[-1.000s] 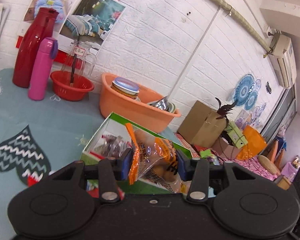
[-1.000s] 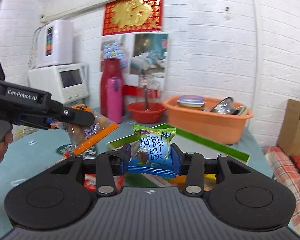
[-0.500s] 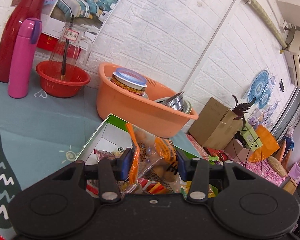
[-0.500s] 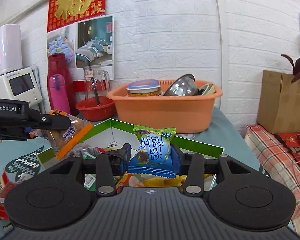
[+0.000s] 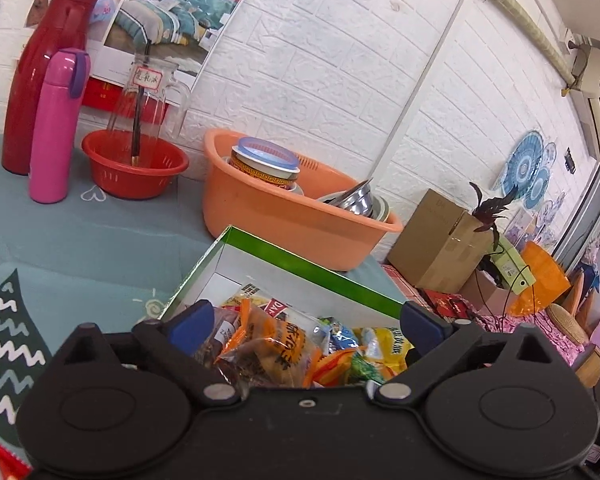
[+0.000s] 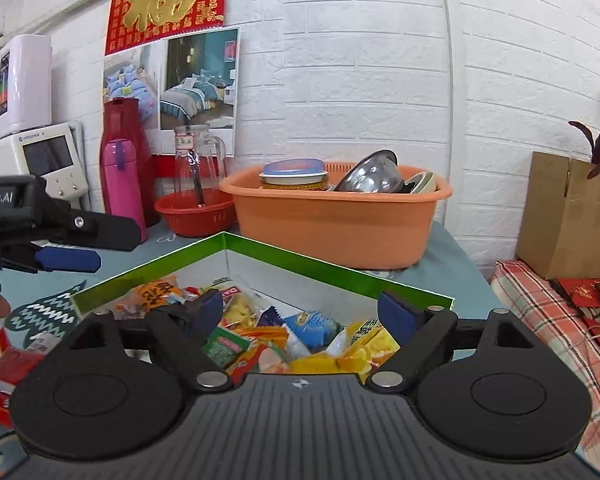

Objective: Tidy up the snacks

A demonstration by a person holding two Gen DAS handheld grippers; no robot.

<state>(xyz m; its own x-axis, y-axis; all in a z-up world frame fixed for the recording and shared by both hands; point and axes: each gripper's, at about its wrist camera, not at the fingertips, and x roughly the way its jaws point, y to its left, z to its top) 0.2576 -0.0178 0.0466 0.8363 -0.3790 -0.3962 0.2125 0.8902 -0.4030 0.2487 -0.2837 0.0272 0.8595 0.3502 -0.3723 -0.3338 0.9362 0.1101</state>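
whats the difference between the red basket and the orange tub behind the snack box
The red basket is round, smaller and slotted along its wall; the orange tub is oblong, larger and solid-walled. The red basket holds a clear glass pitcher; the orange tub holds a lidded container, a steel bowl and a ceramic bowl. Both are plastic, open-topped, and stand by the wall behind the green box.
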